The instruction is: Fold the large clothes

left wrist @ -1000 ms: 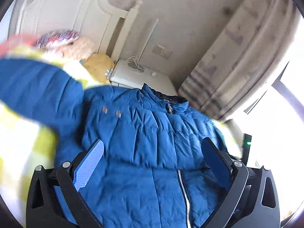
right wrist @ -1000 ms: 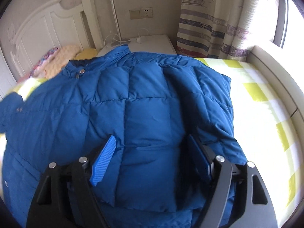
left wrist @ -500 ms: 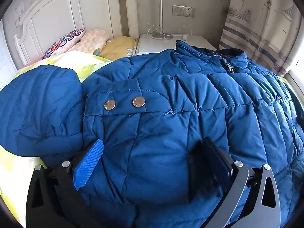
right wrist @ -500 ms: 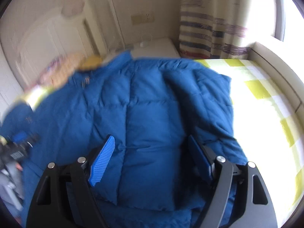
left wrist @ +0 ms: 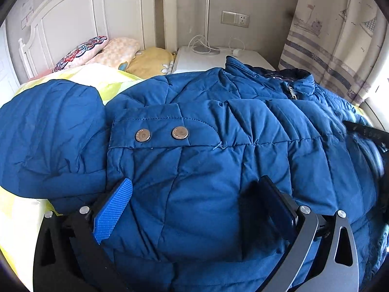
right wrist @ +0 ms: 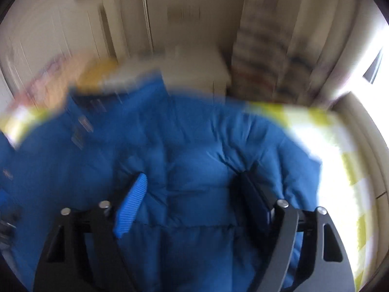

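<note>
Blue padded jacket spread over a yellow-checked bed, a gripper at each side of it.

In the left wrist view, pillows lie at upper left below a white headboard, a nightstand sits at top centre and a striped curtain hangs at upper right. The jacket fills the middle of the frame: a sleeve bulges at left, two snaps sit on a flap left of centre, and the collar lies at upper right. The left gripper, at the bottom, has its jaws spread wide, with a mound of jacket between them; I cannot tell whether the pads press it. The right wrist view is blurred: the right gripper stands equally wide over the jacket, its fabric puckering toward the fingers, but a grip cannot be told.
</note>
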The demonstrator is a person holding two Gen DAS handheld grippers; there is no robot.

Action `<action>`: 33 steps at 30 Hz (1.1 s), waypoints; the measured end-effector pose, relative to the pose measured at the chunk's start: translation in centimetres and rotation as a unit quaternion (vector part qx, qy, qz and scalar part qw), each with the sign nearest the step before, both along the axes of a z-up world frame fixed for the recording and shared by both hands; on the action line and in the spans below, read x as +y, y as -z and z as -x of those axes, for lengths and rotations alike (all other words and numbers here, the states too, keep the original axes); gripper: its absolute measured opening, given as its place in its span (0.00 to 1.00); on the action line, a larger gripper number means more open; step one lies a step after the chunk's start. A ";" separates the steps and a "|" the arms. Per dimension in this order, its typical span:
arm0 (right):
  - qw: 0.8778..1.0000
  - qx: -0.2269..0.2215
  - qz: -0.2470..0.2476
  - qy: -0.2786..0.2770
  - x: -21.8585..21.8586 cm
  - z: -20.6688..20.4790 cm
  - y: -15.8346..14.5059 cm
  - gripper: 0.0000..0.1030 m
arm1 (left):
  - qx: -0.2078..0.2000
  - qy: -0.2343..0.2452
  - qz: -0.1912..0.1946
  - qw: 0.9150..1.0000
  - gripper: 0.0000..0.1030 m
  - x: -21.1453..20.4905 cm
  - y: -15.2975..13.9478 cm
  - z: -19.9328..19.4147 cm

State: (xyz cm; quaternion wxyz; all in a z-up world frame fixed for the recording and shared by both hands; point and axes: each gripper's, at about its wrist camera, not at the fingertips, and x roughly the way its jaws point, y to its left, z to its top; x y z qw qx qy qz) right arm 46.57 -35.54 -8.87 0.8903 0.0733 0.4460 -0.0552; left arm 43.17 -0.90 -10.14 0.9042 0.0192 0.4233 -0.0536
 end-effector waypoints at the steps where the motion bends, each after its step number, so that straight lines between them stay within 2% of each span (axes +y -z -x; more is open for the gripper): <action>1: 1.000 0.005 -0.014 0.019 -0.5 0.3 -0.3 0.76 | 0.000 0.000 0.000 1.000 0.96 0.1 0.0 0.0; 3: 0.997 -0.004 -0.047 0.056 -0.8 2.3 -1.3 0.77 | -0.001 0.000 0.007 1.000 0.96 0.1 -0.1 0.0; 5: 0.997 -0.032 -0.057 0.044 0.3 5.0 -2.4 0.78 | 0.000 0.000 0.011 1.000 0.96 0.2 -0.1 0.0; 7: 0.999 -0.034 -0.027 -0.002 2.9 7.1 -2.4 0.85 | -0.001 0.000 0.012 1.000 0.96 0.2 -0.2 0.0; 9: 0.997 0.024 0.033 -0.065 6.0 7.9 -0.1 0.96 | -0.001 0.000 0.013 1.000 0.96 0.2 -0.1 0.0; 11: 0.996 0.018 0.066 -0.064 6.7 9.2 -0.1 0.96 | -0.001 0.000 0.016 1.000 0.96 0.3 -0.2 0.0; 13: 0.998 0.003 0.048 -0.034 6.5 10.9 -1.4 0.96 | -0.005 0.001 0.024 1.000 0.96 0.6 -0.3 0.1; 15: 0.998 -0.041 0.038 -0.026 7.1 12.7 -2.4 0.96 | -0.009 0.001 0.040 0.999 0.96 1.0 -0.4 0.2; 16: 0.997 -0.042 0.055 -0.035 7.9 13.0 -2.1 0.96 | -0.013 0.001 0.050 0.999 0.96 1.3 -0.6 0.3; 18: 0.994 -0.015 0.100 -0.052 8.9 12.5 0.0 0.97 | -0.037 -0.003 0.081 0.996 0.96 2.4 -1.4 1.1; 19: 0.994 0.000 0.098 -0.052 8.9 12.1 1.0 0.97 | -0.047 -0.007 0.098 0.994 0.96 3.2 -1.9 1.6; 21: 0.995 -0.010 0.085 -0.043 8.3 12.2 0.7 0.97 | -0.068 -0.049 0.136 0.987 0.96 6.3 -3.2 2.7; 23: 0.996 -0.012 0.074 -0.045 7.9 12.1 0.9 0.97 | -0.089 -0.109 0.176 0.974 0.96 10.6 -4.5 4.0; 25: 0.995 -0.014 0.084 -0.047 7.8 12.1 1.0 0.97 | -0.109 -0.191 0.253 0.942 0.96 17.5 -5.2 5.9; 26: 0.995 -0.014 0.089 -0.048 7.9 12.0 1.1 0.97 | -0.114 -0.234 0.289 0.921 0.96 21.1 -5.1 7.0; 28: 0.994 -0.013 0.093 -0.049 7.9 12.0 1.1 0.97 | -0.122 -0.292 0.328 0.890 0.96 26.7 -4.7 8.2; 29: 0.994 -0.013 0.092 -0.049 7.8 11.9 1.1 0.97 | -0.126 -0.320 0.331 0.879 0.96 29.2 -4.5 8.7; 30: 0.995 -0.013 0.091 -0.049 7.7 11.8 1.2 0.97 | -0.127 -0.346 0.328 0.870 0.95 32.1 -4.3 8.9; 31: 0.995 -0.013 0.092 -0.049 8.0 11.9 1.1 0.97 | -0.130 -0.356 0.328 0.865 0.95 34.0 -4.1 8.8; 32: 0.994 -0.013 0.093 -0.049 8.1 11.9 1.0 0.97 | -0.131 -0.363 0.321 0.865 0.95 36.1 -4.1 8.1; 33: 0.994 -0.013 0.094 -0.049 8.0 11.8 1.1 0.97 | -0.127 -0.364 0.312 0.868 0.95 37.3 -4.2 7.4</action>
